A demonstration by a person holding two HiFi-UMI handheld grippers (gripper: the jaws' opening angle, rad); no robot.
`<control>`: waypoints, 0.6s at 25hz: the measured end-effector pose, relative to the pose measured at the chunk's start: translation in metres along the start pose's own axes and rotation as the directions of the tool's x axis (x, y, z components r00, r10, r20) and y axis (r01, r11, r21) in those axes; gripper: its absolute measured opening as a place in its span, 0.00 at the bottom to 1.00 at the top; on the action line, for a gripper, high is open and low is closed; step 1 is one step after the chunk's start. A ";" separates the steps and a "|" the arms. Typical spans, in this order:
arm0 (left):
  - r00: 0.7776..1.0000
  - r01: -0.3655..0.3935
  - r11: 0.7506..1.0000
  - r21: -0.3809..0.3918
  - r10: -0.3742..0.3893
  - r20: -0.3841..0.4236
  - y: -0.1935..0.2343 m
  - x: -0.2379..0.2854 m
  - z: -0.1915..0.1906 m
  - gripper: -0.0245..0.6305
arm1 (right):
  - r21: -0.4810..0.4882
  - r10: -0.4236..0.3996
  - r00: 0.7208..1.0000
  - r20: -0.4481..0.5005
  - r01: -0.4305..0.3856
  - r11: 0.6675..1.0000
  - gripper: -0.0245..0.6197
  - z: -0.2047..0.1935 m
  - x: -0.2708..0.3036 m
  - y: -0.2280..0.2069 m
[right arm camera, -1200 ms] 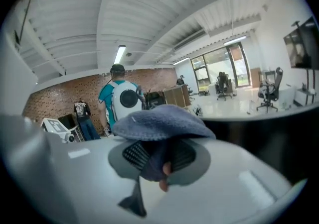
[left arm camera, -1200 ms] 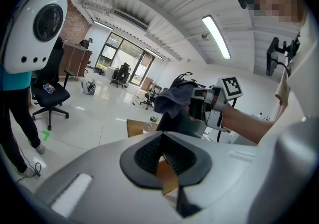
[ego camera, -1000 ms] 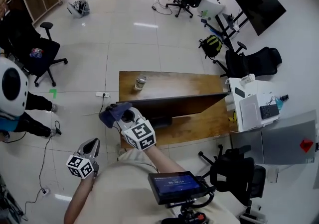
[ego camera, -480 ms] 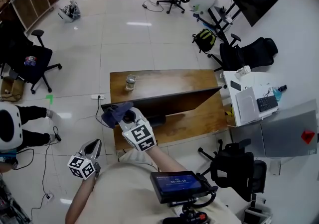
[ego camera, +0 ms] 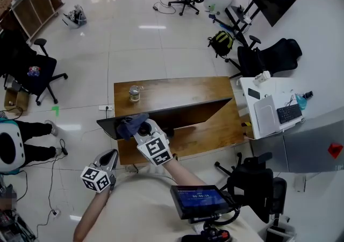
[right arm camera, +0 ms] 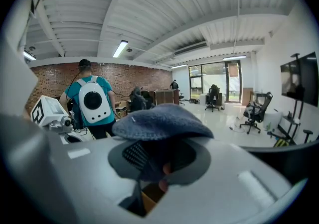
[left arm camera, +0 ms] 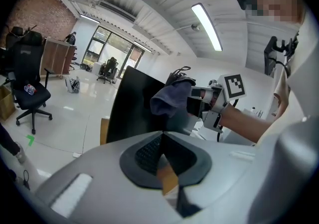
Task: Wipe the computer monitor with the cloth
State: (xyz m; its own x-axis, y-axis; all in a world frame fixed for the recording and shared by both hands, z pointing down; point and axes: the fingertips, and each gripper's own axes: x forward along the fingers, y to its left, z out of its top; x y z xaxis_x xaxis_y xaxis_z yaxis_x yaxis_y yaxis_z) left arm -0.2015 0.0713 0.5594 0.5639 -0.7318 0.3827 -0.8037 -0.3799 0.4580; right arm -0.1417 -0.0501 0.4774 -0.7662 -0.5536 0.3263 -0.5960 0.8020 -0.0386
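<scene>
Cloth (right arm camera: 162, 121), blue-grey and bunched, is clamped in the right tongs (right arm camera: 154, 163). Their jaws are clenched on its lower folds, and the rest of it mushrooms over the jaw tips. From the head view, the right tongs (ego camera: 138, 126) reach forward over the desk's near-left corner. They bring the cloth (ego camera: 130, 126) up against the top edge of the monitor (ego camera: 183, 109), close to its left end. The left tongs (left arm camera: 160, 141) are closed, their pads meeting along a seam with nothing between them. They hang low off the desk's near-left corner, above the floor, and touch nothing. They are well apart from the monitor (left arm camera: 130, 106), and their camera looks up at its dark face and at the cloth (left arm camera: 167, 99) beside it. The monitor stands lengthwise across the wooden desk (ego camera: 177, 86), and its left end juts past the desk's left edge. A glass jar (ego camera: 134, 93) sits at the desk's far-left corner, behind the monitor. In the right gripper view, a person with a white backpack (right arm camera: 93, 100) stands beyond the cloth.
</scene>
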 end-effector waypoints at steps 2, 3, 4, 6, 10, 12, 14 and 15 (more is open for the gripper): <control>1.000 0.002 1.000 0.004 -0.002 -0.005 -0.008 0.008 0.002 0.03 | -0.001 -0.001 1.000 0.000 0.001 1.000 0.16 -0.001 -0.006 -0.009; 1.000 0.003 1.000 0.006 -0.003 -0.009 -0.012 0.011 0.003 0.03 | 0.001 -0.003 1.000 0.001 0.003 1.000 0.16 -0.002 -0.010 -0.014; 1.000 0.004 1.000 0.007 -0.004 -0.012 -0.015 0.015 0.003 0.03 | 0.004 -0.007 1.000 0.002 0.007 1.000 0.16 -0.003 -0.014 -0.018; 1.000 0.005 1.000 0.009 -0.005 -0.017 -0.021 0.022 0.003 0.03 | 0.006 -0.016 1.000 0.003 0.016 1.000 0.16 -0.005 -0.021 -0.028; 1.000 0.015 1.000 0.016 -0.014 -0.028 -0.035 0.038 0.003 0.03 | -0.040 -0.054 0.999 -0.010 0.053 0.998 0.16 -0.012 -0.039 -0.050; 0.999 0.024 0.999 0.025 -0.023 -0.035 -0.043 0.047 0.005 0.03 | -0.047 -0.071 0.997 -0.010 0.070 0.996 0.16 -0.013 -0.048 -0.060; 0.999 0.035 0.999 0.031 -0.034 -0.042 -0.051 0.053 0.006 0.03 | -0.040 -0.086 0.996 -0.010 0.086 0.996 0.16 -0.014 -0.056 -0.071; 0.998 0.041 0.999 0.033 -0.039 -0.046 -0.055 0.055 0.006 0.03 | -0.042 -0.099 0.995 -0.018 0.098 0.994 0.16 -0.015 -0.060 -0.075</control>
State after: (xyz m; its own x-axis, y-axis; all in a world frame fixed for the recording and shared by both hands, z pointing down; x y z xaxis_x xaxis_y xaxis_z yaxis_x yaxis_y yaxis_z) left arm -0.1275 0.0481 0.5509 0.6034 -0.6892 0.4011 -0.7858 -0.4283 0.4463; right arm -0.0474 -0.0741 0.4747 -0.6994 -0.6259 0.3451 -0.6573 0.7529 0.0335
